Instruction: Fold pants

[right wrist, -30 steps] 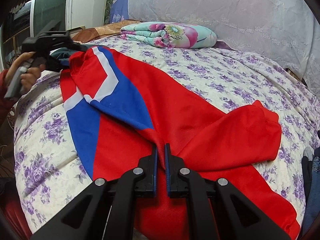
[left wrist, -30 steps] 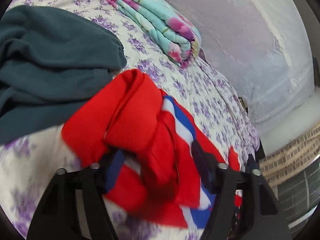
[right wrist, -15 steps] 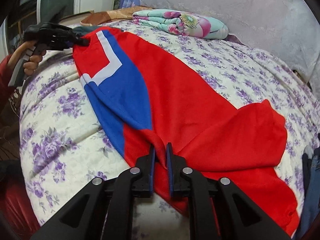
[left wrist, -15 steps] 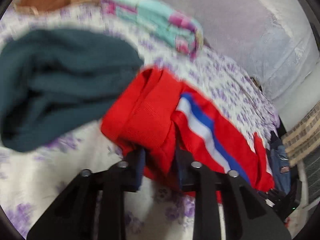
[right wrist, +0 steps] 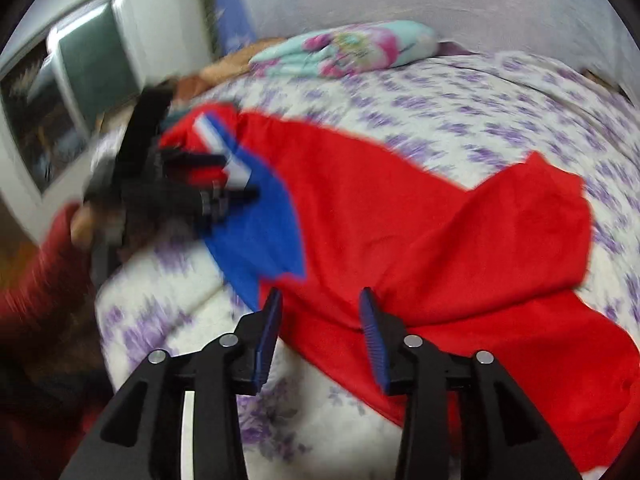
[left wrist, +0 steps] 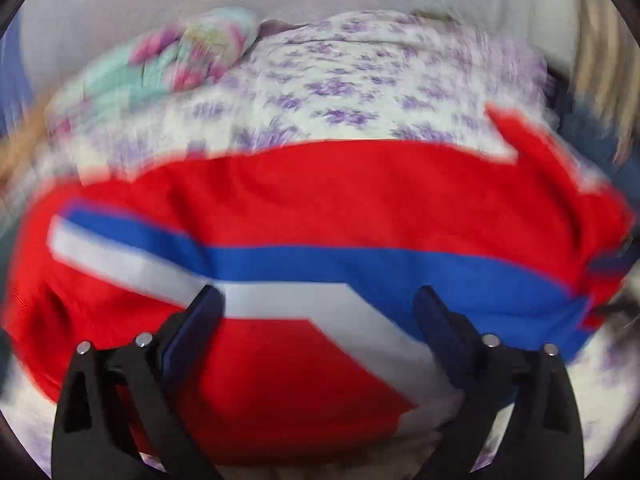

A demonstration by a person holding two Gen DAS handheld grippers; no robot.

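Left gripper [left wrist: 318,300] jaws spread wide, nothing pinched, low centre of frame over red pants [left wrist: 320,208] with blue-white stripe. Right gripper [right wrist: 320,308] jaws also spread, at the pants' near edge. Pants lie across the floral bedspread [right wrist: 460,104], mid-frame. Folded floral blanket [right wrist: 348,50] at upper centre. Both views motion-blurred.

Your left wrist camera hangs close over the pants [left wrist: 320,216], facing across the bed [left wrist: 344,76] toward the folded quilt [left wrist: 180,60] at 11 o'clock. Your right wrist camera looks from the near bed edge, sharing pants, quilt, and the left gripper [right wrist: 236,178] at 10 o'clock.
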